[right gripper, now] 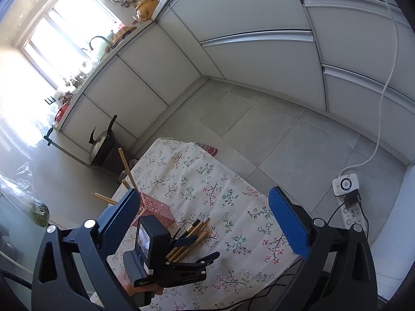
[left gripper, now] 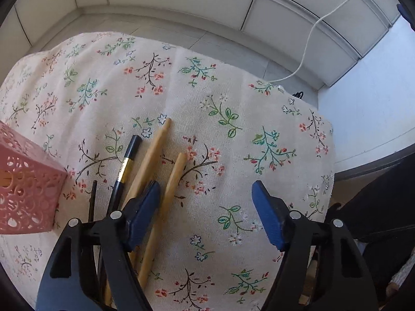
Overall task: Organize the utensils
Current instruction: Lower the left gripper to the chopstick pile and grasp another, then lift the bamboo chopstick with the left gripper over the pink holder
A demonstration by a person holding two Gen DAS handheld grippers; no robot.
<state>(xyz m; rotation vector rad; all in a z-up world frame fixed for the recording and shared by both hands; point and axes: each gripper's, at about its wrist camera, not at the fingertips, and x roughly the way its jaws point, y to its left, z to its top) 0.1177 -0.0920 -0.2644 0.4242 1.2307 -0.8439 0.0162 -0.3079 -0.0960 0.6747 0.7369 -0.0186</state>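
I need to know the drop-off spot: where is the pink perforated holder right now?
The pink perforated holder stands on the floral tablecloth at the left edge of the left wrist view, just left of the loose wooden and black chopsticks.

Right gripper (right gripper: pixel 205 223) open above floral cloth (right gripper: pixel 233 199); left gripper (right gripper: pixel 197 248) over chopsticks (right gripper: pixel 192 238) beside pink basket (right gripper: pixel 155 204).

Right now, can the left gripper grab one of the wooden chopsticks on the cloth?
Probably yes. The left gripper is open and right over the wooden chopsticks, with nothing covering them. Its left finger sits over the pile, so it may need shifting sideways.
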